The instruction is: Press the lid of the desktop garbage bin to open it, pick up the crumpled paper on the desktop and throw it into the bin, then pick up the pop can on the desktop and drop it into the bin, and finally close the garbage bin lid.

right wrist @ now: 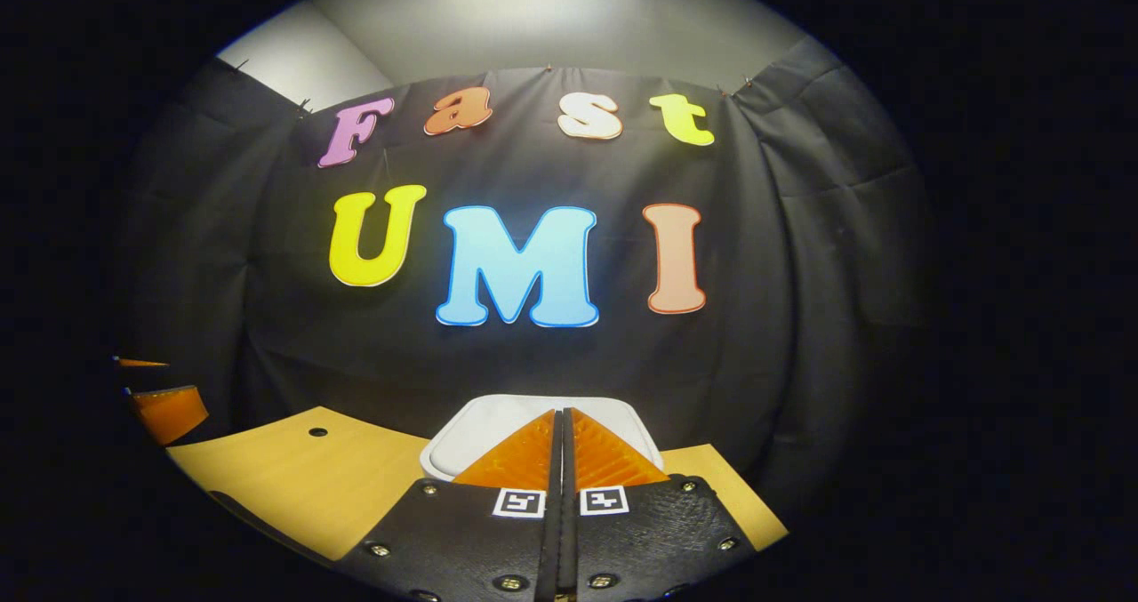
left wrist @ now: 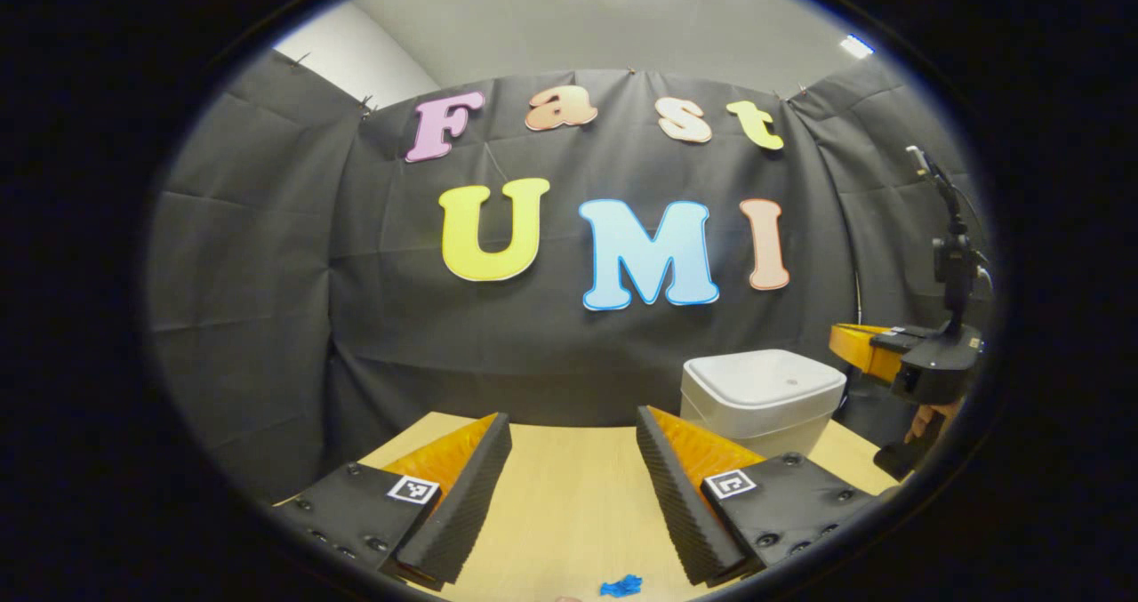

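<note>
Bin point(left wrist: 763, 397): one, white, squarish w/ rounded corners, lid down flat, standing on the light wood table point(left wrist: 569, 513) near the far edge, right up by the black cloth wall. In left gripper view it sits at abt 4 o'clock from centre, just beyond the right-hand finger. In right gripper view the bin lid point(right wrist: 480, 429) shows at 6 o'clock, directly behind the fingertips; can't tell if they touch it or hover just above.

Grippers: two. Left gripper point(left wrist: 573, 486) has its fingers spread wide, nothing between them, bare tabletop in the gap. Right gripper point(right wrist: 562, 460) has fingers pressed together, tip to tip, pinching nothing. The right one also shows in left gripper view at 3 o'clock point(left wrist: 925, 362), to the right of the bin, w/ a hand point(left wrist: 929, 420) under it.

Markers: each gripper carries two small square black-and-white tags, one per finger base, four total. No readable words on them.

One small blue scrap point(left wrist: 621, 586) lies on the table at 6 o'clock in left gripper view, near the front edge; too small to say what it is. One dark round hole point(right wrist: 317, 431) in the tabletop at 8 o'clock in right gripper view. No brand or label legible on the bin.
</note>
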{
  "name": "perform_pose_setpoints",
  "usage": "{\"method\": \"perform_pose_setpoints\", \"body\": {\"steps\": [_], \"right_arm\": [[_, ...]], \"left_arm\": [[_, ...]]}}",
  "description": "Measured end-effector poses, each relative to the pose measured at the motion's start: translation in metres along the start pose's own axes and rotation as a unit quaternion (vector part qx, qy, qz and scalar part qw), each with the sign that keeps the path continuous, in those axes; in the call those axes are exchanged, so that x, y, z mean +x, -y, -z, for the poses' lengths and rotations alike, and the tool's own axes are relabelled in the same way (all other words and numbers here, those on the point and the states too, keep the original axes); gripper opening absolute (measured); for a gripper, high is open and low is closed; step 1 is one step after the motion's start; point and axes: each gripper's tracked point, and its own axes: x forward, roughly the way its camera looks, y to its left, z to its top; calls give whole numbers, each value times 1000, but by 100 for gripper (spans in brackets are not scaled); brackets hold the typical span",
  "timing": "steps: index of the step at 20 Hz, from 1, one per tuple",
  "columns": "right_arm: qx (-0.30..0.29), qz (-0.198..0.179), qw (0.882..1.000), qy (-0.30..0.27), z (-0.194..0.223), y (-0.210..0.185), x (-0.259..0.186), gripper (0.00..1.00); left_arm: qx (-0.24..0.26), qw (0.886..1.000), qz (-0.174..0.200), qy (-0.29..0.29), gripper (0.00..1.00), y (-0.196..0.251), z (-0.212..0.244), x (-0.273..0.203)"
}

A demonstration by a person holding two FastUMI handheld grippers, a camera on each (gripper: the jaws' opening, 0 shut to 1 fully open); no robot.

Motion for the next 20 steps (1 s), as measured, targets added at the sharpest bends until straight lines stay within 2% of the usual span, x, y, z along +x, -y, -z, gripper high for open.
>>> {"method": "perform_pose_setpoints", "body": {"steps": [5,13,14,20], "right_arm": [[6,-14,999,-47,30,-3,31,0],[7,-28,996,-89,58,-1,43,0],[9,-30,997,-76,53,-1,44,0],[-19,-26,996,-83,63,-1,45,1]], "left_arm": [[4,1000,-3,-5,95,-2,4,4],[7,1000,-12,-12,93,-9,10,11],[9,1000,-12,-13,93,-10,11,12],[10,1000,-16,-19,95,-13,17,15]]}}
